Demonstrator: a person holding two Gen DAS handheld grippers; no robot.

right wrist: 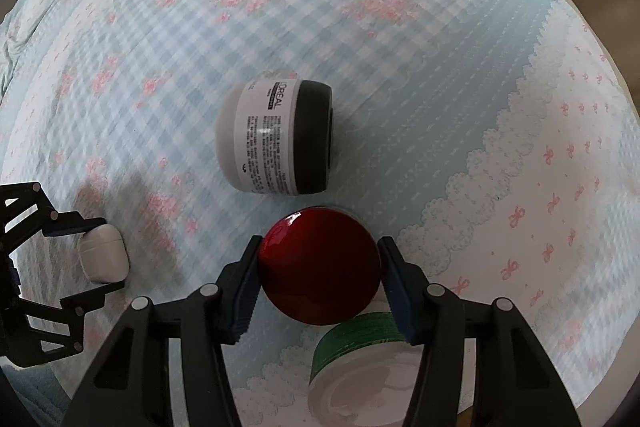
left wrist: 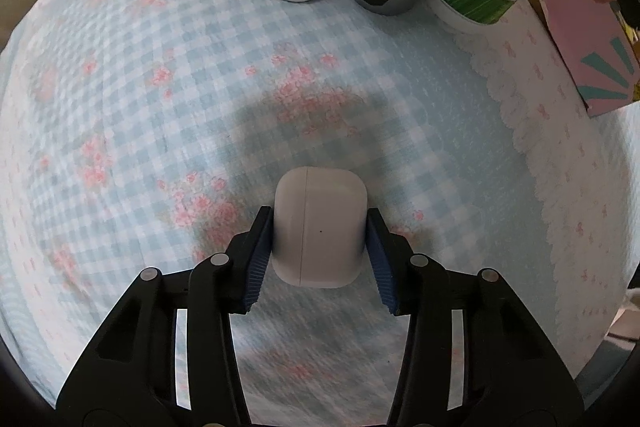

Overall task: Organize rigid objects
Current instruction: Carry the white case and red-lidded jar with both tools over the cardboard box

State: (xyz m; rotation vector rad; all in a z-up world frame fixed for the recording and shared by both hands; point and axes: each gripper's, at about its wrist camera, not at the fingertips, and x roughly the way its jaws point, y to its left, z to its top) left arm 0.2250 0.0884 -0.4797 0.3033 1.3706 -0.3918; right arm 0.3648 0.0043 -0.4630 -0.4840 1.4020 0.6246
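The left gripper (left wrist: 319, 251) is pinching a small white case (left wrist: 319, 225) between its two blue pads, one on each side. The case is sitting out over the middle of the checked cloth (left wrist: 160, 107), and it looks like it is just above the cloth, though that is hard to tell.

The right gripper (right wrist: 319, 277) is squeezing a round tin with a shiny red lid (right wrist: 320, 267), its jaws pressing on both sides. A white jar with a black lid (right wrist: 276, 137) is lying on its side just past the tin. A green and white tub (right wrist: 360, 367) is sitting right beside the tin, under the right finger, near the lacy edge of the cloth. In the left view, the right gripper's black arm is covering part of the tin and tub. A pink box (left wrist: 592, 43) is standing near the cloth's far right edge.
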